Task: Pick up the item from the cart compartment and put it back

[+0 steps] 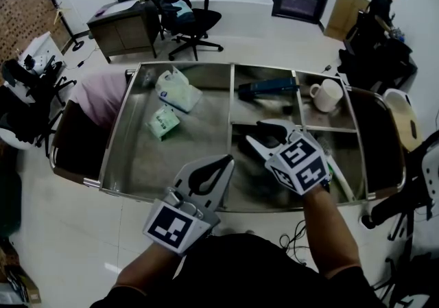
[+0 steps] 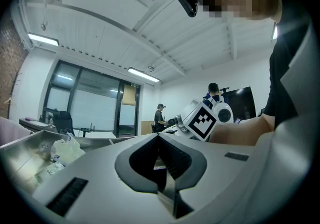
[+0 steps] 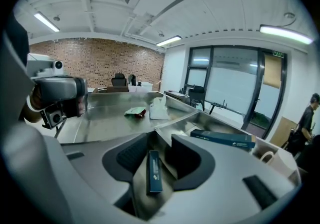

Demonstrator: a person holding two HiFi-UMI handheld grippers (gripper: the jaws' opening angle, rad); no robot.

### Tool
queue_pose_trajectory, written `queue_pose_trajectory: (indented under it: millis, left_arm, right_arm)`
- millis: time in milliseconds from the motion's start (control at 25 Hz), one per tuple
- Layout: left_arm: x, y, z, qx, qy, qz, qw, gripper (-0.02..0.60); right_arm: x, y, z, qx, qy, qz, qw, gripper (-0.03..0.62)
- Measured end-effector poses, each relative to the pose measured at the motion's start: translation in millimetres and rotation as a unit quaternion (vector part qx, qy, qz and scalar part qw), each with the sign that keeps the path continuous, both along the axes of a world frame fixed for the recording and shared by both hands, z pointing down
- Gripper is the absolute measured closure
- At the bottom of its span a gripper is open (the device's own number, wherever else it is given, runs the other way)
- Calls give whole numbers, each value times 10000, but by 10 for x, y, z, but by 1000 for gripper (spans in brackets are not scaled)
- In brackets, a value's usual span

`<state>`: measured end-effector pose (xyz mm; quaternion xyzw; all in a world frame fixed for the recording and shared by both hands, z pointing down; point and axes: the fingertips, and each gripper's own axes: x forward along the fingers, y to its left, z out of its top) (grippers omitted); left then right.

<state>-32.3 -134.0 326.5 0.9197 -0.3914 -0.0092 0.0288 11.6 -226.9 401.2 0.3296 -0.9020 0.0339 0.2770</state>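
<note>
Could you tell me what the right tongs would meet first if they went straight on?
Most likely the small dark teal box lying between the open right tongs, though depth is unclear.

Small dark-blue box [image 3: 154, 170], plain in right gripper view, hidden in head view behind right gripper [image 1: 255, 132], which also covers most of near-right cart compartment [image 1: 348, 149]. Print on small box and long blue box [image 3: 222, 138] too small to read. White mug [image 3: 266, 157] half hidden behind jaw.
</note>
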Motion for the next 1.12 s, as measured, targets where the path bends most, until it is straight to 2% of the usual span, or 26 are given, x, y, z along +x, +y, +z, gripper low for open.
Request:
queue_pose_trajectory:
  millis: [80, 120, 640, 1120]
  left_arm:
    - [-1, 0, -4, -12, 4, -9, 10000, 581]
    - [-1, 1, -8, -10, 1, -10, 10000, 581]
    - [-5, 34, -20, 8, -13, -7, 10000, 581]
    - [49, 109, -87, 95, -35, 64, 9999, 581]
  right_arm:
    - [0, -2, -32, 18, -94, 28, 10000, 481]
    - [0, -1, -52, 26, -164, 41, 9999, 580]
    - [0, 41, -139, 32, -445, 81, 9990, 580]
    - [102, 288, -800, 436, -1641, 246, 9852, 580]
